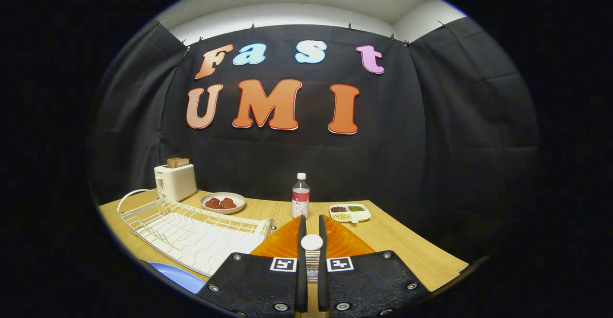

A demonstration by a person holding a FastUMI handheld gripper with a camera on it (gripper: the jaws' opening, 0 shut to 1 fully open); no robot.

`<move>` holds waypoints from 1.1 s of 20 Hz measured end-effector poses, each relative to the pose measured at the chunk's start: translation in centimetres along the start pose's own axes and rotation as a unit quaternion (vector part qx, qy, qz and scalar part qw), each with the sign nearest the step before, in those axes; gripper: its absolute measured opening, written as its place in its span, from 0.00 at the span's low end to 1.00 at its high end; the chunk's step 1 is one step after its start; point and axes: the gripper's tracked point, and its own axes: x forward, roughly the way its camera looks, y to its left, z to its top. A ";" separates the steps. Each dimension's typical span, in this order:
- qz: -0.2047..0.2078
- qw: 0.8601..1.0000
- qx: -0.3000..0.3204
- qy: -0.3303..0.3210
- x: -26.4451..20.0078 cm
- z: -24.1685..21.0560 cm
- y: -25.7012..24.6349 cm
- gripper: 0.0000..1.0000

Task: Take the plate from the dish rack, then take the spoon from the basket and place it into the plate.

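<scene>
Orange ribbed translucent plate (282, 244) is pinched at its rim by the tool (312, 232), fingers pressed on it, above the light wooden counter (407, 246); black cloth walls behind.

Much of the orange plate (342, 244) is covered by the fingers (302, 241) and the gripper (311, 229) body, and only its ribbed far part is seen. The spoon (312, 243) is pinched between the fingers; its round end is shown, its handle mostly hidden in the narrow gap. A blue object (179, 276) at the near left is cut off, so its kind cannot be told. The dish rack (191, 232) is partly masked at its near right corner. The bottle (300, 196) label is too small to be made out.
</scene>
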 end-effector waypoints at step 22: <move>0.134 0.991 0.024 -0.002 -14.1 -0.8 13.5 0.08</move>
